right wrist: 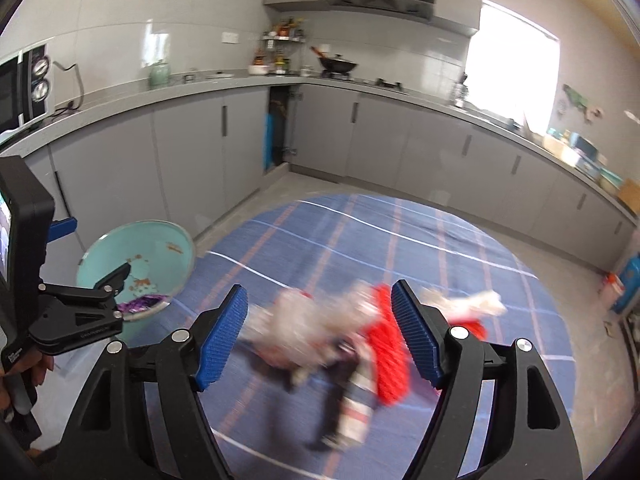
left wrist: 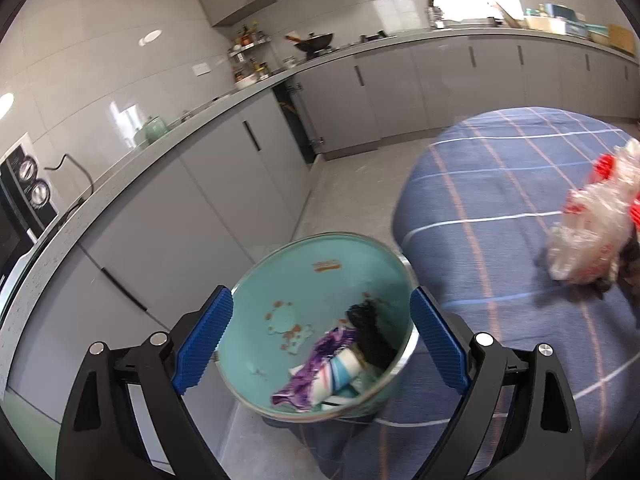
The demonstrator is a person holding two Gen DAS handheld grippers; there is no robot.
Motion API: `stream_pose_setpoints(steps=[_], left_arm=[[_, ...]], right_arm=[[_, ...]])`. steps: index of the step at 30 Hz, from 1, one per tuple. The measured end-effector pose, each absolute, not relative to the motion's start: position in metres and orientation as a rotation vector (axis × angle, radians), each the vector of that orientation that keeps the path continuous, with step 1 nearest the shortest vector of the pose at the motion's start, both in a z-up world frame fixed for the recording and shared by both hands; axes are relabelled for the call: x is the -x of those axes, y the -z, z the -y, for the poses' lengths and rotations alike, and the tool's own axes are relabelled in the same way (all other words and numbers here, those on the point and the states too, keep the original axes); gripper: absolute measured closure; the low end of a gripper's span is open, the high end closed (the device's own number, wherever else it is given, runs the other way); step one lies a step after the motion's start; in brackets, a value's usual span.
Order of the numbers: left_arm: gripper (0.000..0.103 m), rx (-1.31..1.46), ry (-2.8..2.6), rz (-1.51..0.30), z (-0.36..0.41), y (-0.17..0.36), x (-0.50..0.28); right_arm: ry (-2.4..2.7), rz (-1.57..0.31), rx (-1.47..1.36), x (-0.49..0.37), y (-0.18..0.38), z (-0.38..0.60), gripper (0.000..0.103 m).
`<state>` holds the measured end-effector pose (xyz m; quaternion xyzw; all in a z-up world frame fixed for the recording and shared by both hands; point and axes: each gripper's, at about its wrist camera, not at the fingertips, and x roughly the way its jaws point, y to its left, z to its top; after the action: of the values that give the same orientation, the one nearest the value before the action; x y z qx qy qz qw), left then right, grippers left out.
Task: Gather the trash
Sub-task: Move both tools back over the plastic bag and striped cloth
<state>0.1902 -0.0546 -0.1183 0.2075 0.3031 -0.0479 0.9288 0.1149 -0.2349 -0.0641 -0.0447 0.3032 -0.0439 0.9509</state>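
Observation:
A teal bowl (left wrist: 320,276) with a steel rim hangs tilted beside the table's edge, above the floor. My left gripper (left wrist: 320,336) is shut on it, one blue pad on each side of the rim. Inside the bowl lie a purple wrapper (left wrist: 316,364) and a black scrap (left wrist: 368,332). A crumpled clear and red plastic wrapper pile (right wrist: 332,328) lies blurred on the blue plaid tablecloth (right wrist: 360,232). My right gripper (right wrist: 320,336) is open around that pile, its pads not pressing. The left wrist view shows the same pile (left wrist: 592,232) at the right, and the right wrist view shows the bowl (right wrist: 160,248) at the left.
Another white and red scrap (right wrist: 476,304) lies on the cloth right of my right gripper. Grey kitchen cabinets (right wrist: 192,152) and a counter run behind, with a microwave (right wrist: 24,88), a wok (right wrist: 338,65) and one cabinet door ajar (right wrist: 276,136). A blue container (right wrist: 628,284) stands on the floor.

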Motion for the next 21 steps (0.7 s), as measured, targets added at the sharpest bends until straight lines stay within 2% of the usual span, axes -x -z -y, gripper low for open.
stream_pose_setpoints(steps=[12,21], left_arm=[[0.012,-0.452,0.188,-0.597,0.095,0.124,-0.168],[0.011,-0.462,0.24,-0.586,0.116,0.13,-0.157]], right_arm=[[0.221,-0.702,0.039,-0.076,0.108,0.29,0.027],[0.203,-0.748,0.01,-0.079,0.135,0.285,0.027]])
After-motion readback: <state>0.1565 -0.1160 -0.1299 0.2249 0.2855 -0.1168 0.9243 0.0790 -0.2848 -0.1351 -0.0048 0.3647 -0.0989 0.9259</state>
